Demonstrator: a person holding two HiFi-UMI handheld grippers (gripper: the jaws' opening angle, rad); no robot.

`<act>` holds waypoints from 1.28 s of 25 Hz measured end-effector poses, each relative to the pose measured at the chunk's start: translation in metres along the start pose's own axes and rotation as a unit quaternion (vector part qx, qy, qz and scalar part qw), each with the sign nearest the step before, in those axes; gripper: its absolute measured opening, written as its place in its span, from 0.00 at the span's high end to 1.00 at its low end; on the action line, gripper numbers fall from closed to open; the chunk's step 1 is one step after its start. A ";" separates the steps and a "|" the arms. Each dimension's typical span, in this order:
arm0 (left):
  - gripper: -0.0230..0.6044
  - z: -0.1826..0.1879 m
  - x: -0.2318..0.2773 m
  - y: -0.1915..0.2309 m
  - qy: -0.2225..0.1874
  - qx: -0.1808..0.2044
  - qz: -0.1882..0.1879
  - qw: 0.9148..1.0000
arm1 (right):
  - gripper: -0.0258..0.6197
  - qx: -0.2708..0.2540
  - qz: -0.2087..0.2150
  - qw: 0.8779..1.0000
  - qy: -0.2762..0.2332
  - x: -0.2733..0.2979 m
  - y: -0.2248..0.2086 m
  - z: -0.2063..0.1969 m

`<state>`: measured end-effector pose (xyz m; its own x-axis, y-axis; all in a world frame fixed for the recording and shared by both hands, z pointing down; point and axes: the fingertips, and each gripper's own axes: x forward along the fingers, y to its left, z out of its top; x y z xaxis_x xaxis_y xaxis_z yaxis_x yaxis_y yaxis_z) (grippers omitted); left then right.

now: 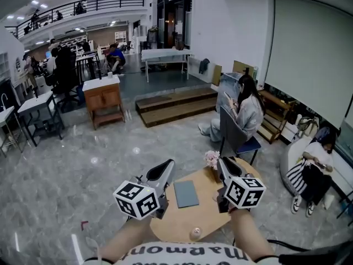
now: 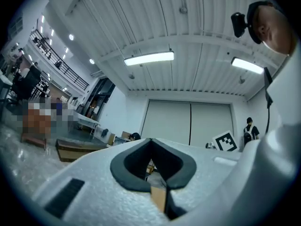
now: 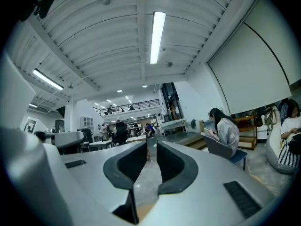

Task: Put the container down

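The table [image 1: 201, 217] is pale, matt wood. The floor [image 1: 83, 170] is glossy, mottled grey stone. The flat pad [image 1: 186, 194] looks smooth and dull grey.

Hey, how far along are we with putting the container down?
It looks done, with nothing in hand. The left hand-held gripper is shut and empty. The right hand-held gripper has its jaws closing with nothing between them. A small round item, possibly the container, sits on the wooden table. Nothing appears left.
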<state>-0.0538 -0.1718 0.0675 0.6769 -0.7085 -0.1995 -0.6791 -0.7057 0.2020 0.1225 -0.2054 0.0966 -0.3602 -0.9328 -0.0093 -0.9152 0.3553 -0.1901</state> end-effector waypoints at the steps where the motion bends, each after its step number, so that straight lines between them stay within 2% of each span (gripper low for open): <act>1: 0.94 -0.003 0.000 0.000 0.003 0.004 0.004 1.000 | 0.85 0.000 -0.002 1.000 0.004 -0.002 -0.003 -0.002; 6: 0.94 -0.015 -0.004 0.002 0.010 0.005 0.023 1.000 | 0.87 -0.009 -0.009 1.000 0.024 -0.009 -0.013 -0.016; 17: 0.94 -0.044 -0.001 -0.006 0.018 -0.006 0.041 0.999 | 0.90 -0.020 -0.011 0.998 0.059 -0.018 -0.037 -0.041; 23: 0.94 -0.051 -0.001 -0.007 0.023 0.021 0.051 0.998 | 0.90 -0.029 -0.007 0.997 0.067 -0.016 -0.041 -0.049; 32: 0.94 -0.059 -0.004 -0.017 0.030 0.016 0.058 0.998 | 0.90 -0.018 -0.002 0.997 0.077 -0.024 -0.050 -0.058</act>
<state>-0.0286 -0.1571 0.1212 0.6089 -0.7844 -0.1184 -0.7616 -0.6198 0.1894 0.1660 -0.1972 0.1633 -0.3766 -0.9154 0.1423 -0.9220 0.3553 -0.1541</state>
